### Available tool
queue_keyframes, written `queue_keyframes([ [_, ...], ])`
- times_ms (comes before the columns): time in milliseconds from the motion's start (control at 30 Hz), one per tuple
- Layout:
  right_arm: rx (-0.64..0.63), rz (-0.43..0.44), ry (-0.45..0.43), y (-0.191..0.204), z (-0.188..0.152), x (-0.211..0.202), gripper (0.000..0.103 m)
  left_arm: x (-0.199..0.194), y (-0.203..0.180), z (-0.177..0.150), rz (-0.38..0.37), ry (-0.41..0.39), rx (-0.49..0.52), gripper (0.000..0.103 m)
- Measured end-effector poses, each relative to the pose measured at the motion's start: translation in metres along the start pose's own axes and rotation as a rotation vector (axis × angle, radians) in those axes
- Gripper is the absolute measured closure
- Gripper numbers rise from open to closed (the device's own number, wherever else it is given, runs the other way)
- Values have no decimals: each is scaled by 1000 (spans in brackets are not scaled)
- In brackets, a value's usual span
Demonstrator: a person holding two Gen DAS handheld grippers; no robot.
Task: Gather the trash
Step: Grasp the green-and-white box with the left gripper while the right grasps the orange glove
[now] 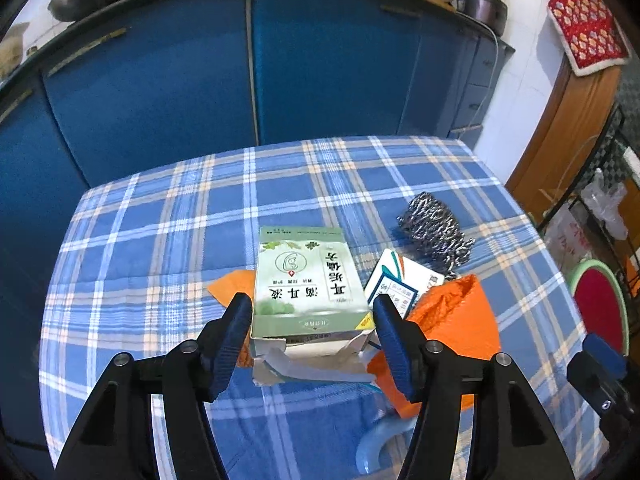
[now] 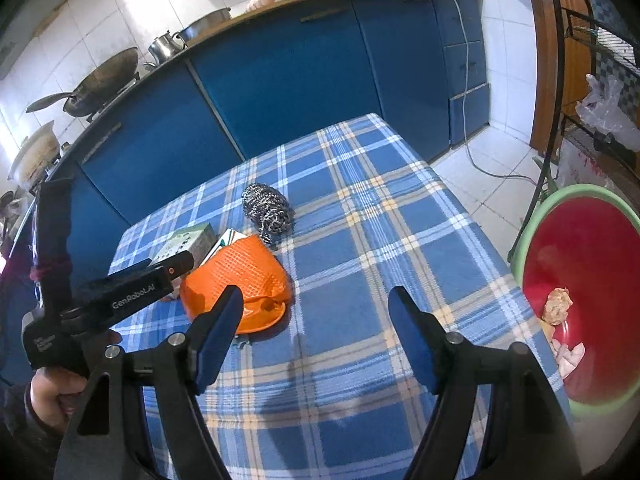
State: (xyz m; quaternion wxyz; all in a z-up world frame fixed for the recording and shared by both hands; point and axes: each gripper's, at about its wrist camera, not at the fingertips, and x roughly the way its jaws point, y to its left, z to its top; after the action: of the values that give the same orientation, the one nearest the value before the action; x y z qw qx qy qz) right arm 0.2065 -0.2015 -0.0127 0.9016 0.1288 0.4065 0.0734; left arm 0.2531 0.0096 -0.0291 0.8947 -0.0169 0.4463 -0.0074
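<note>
A green medicine box with a torn near end lies on the blue plaid tablecloth. My left gripper is open, its jaws standing on either side of the box's near end without closing on it. A white and blue card box and an orange plastic piece lie just right of it. A steel scouring ball sits beyond. My right gripper is open and empty above the cloth, right of the orange piece. The green box and scouring ball lie farther off.
A red basin with a green rim holding scraps stands off the table's right edge, also seen in the left wrist view. Blue kitchen cabinets stand behind the table. A metal rack is at the right.
</note>
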Motion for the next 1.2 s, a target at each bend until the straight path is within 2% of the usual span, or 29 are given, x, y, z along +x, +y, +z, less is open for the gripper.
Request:
queue_keyframes([
  [167,-5,0,15,0,0,7,27,10,4,-2,14,19,-16,39],
  [467,-33,12,40,11,1,19,27,9,14,-2,0,-19,-45,44],
  [800,-86,61,88,32,0,41,24,-27,29,-9,-1,-115,-75,44],
  [1033,-117,69,131,46,-5,64,24,-48,41,-18,-13,-145,-98,44],
  [1100,-116,73,143,47,-7,68,31,-52,44,-22,-18,-148,-105,44],
  [1167,-117,85,150,48,-10,69,48,-54,44,-25,-22,-150,-109,44],
  [1200,-119,88,152,48,-11,69,52,-55,44,-26,-24,-150,-111,44],
])
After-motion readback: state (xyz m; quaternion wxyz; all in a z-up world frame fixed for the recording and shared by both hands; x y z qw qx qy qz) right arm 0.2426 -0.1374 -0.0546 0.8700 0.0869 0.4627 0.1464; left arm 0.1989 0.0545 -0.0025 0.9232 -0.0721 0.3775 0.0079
